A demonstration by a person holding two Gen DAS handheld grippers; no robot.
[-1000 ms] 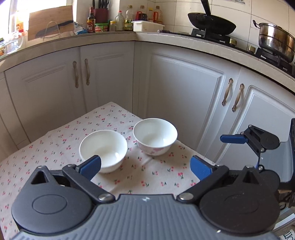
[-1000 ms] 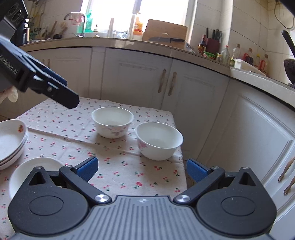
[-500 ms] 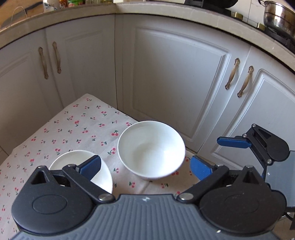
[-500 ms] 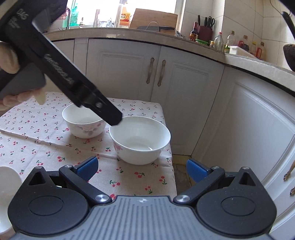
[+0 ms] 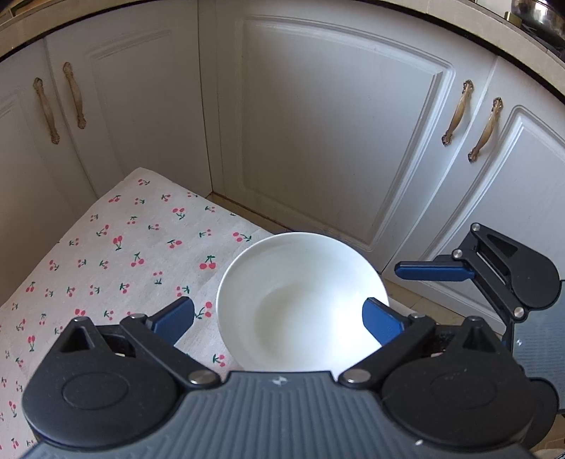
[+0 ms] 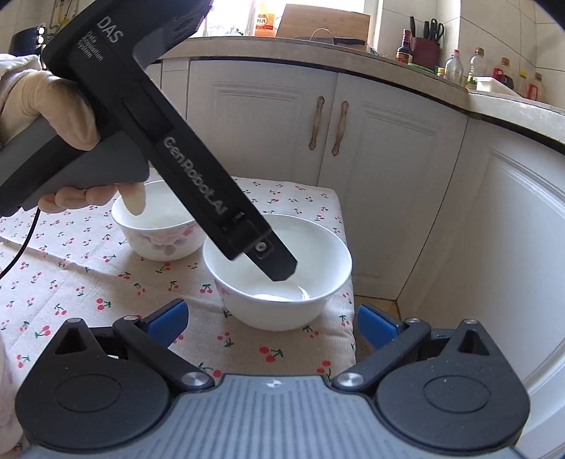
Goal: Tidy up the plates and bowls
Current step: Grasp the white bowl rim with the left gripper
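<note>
- My left gripper stands directly over the near bowl, jaws spread wide. One blue finger hangs outside the bowl's left rim; the other sits over the rim on the right side. I cannot tell whether either touches the porcelain.
- From the right wrist view, that gripper's black tip reaches down inside the near bowl, and my gloved left hand holds its grey handle.
- My right gripper is held short of the near bowl, jaws apart, holding nothing. Its blue fingers flank the bowl's front from a little way off.
- The near bowl is white, upright, with a faint pink flower print on its outer wall. It sits on the cherry-print tablecloth, close to the cloth's corner.
- A second bowl of the same pattern stands upright just beyond the near bowl and to its left, apart from it.
- Behind both bowls run white cabinet doors with bronze handles.
- Farthest from the near bowl, the countertop carries bottles, a knife holder and a cutting board.
</note>
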